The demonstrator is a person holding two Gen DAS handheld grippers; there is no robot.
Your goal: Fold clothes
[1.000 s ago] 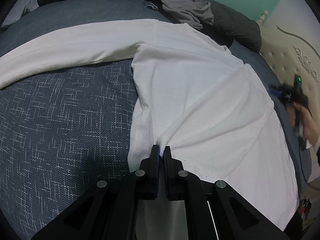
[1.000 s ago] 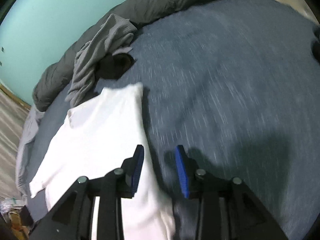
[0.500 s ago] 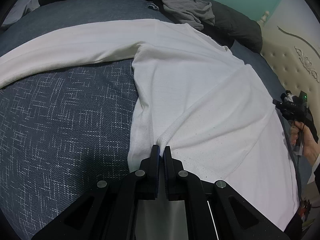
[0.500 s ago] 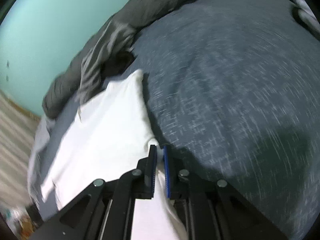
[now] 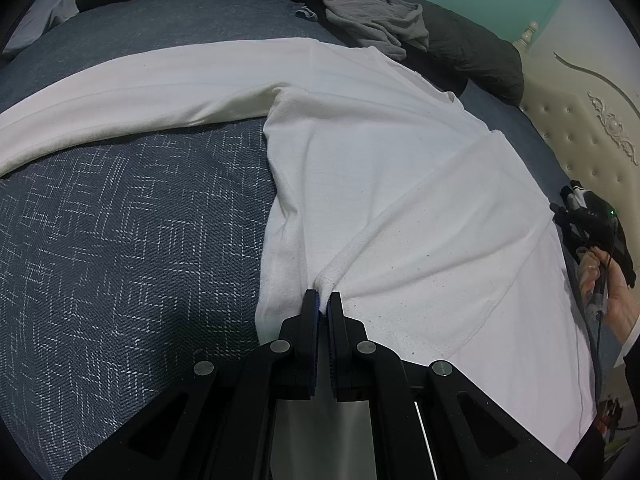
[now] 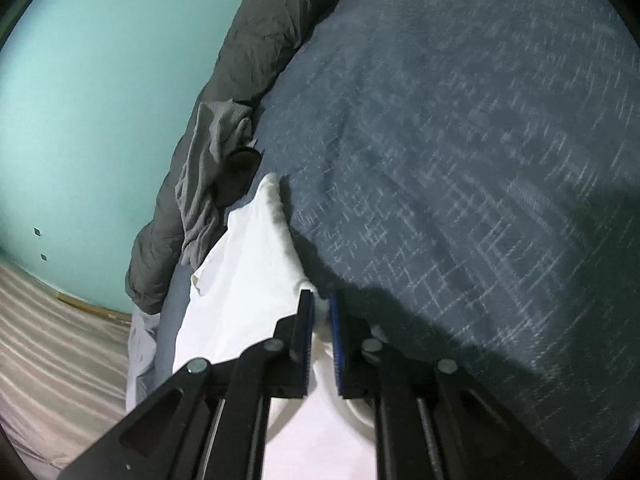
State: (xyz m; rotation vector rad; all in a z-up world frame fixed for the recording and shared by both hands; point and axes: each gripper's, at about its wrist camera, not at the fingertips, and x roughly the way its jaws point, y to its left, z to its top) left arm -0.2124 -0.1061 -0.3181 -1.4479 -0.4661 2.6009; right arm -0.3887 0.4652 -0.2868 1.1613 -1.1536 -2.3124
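- Bed cover (image 5: 120,248): dark blue woven fabric with a pale crosshatch pattern; it fills the left half of the left wrist view and the right half of the right wrist view (image 6: 460,160), where it is blurred.
- White long-sleeved shirt (image 5: 400,168): spread flat on the bed cover across the centre and right of the left wrist view. One sleeve runs out to the left edge of the frame. A folded-over panel lies diagonally across the body.
- Dark grey duvet (image 5: 460,44): bunched along the top of the left wrist view, against the teal wall (image 6: 100,100).
- Grey garment (image 5: 372,20): crumpled on the duvet, just beyond the shirt's upper edge.
- Headboard (image 5: 592,128): cream, tufted, at the right edge of the left wrist view.
- Left gripper (image 5: 322,300): bottom centre of its view, pointing forward and down; fingers pressed together on a pinched ridge of the shirt's near edge.
- Right gripper (image 6: 320,304): bottom centre of its view, fingers clamped on white shirt cloth (image 6: 248,272) at the edge beside the bed cover. In the left wrist view it appears at the right edge (image 5: 592,220), held in the person's hand (image 5: 612,292).
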